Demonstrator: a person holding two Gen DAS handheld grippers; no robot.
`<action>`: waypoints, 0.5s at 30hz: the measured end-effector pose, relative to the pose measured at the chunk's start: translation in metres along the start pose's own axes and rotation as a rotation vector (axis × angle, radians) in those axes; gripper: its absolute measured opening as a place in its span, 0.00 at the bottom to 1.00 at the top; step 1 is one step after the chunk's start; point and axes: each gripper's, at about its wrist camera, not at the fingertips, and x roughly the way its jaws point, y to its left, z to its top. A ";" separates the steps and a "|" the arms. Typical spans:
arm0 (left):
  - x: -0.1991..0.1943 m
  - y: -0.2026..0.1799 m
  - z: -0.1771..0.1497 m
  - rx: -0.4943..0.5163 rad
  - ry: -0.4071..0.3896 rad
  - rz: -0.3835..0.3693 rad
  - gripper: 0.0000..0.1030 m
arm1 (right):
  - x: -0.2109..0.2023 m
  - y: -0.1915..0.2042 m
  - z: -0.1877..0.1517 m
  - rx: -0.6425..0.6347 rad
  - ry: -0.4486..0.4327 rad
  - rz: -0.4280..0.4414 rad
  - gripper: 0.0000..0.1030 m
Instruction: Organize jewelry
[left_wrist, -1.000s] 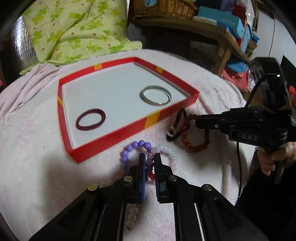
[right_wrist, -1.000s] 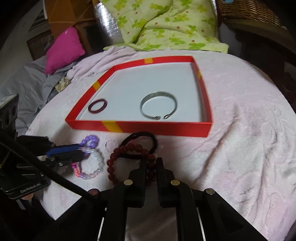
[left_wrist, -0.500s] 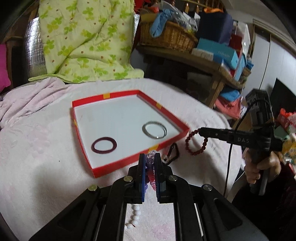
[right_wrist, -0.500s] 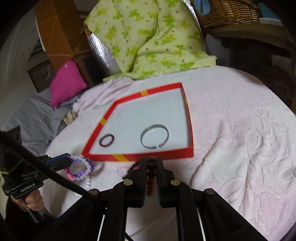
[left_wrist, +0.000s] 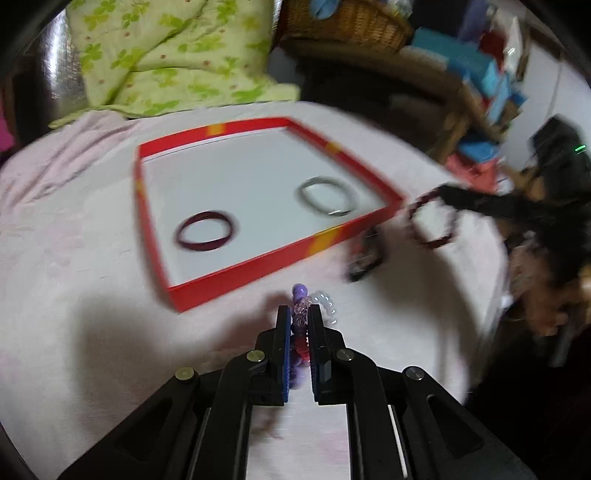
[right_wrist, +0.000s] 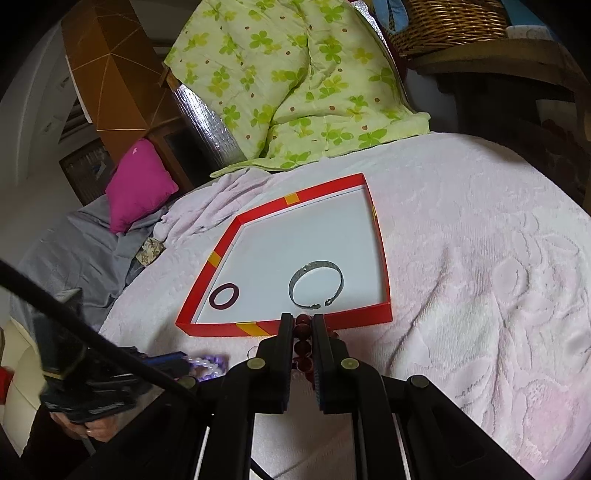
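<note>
A red-rimmed tray (left_wrist: 280, 254) (right_wrist: 384, 266) with a white floor lies on the pink cover. In it are a dark maroon bangle (left_wrist: 205, 231) (right_wrist: 224, 295) and a silver cuff (left_wrist: 327, 195) (right_wrist: 316, 284). My left gripper (left_wrist: 298, 314) is shut on a purple and clear bead bracelet (left_wrist: 300, 295), lifted just short of the tray's near rim. My right gripper (right_wrist: 303, 321) is shut on a dark red bead bracelet (right_wrist: 303, 347) in front of the tray; the left wrist view shows that bracelet (left_wrist: 432, 221) hanging off the tray's right corner.
A black cord bracelet (left_wrist: 364, 258) lies on the cover by the tray's right corner. A green flowered quilt (right_wrist: 295, 81) and a pink cushion (right_wrist: 138, 184) sit beyond the tray. Shelves with a wicker basket (left_wrist: 343, 22) and boxes stand at the back right.
Both bracelets have been lifted off the cover, each gripper rising with one. The left wrist view has since swung and blurred; the tray sits closer in it than half a second ago.
</note>
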 end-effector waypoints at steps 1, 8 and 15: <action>0.002 0.005 0.000 -0.020 0.009 0.024 0.09 | 0.000 -0.001 0.000 0.002 0.001 0.002 0.10; -0.005 0.020 -0.005 -0.048 -0.007 0.084 0.09 | 0.002 -0.002 -0.001 0.006 0.013 0.004 0.10; 0.000 0.005 -0.009 0.020 0.026 0.044 0.10 | 0.004 0.001 -0.002 -0.002 0.019 0.003 0.10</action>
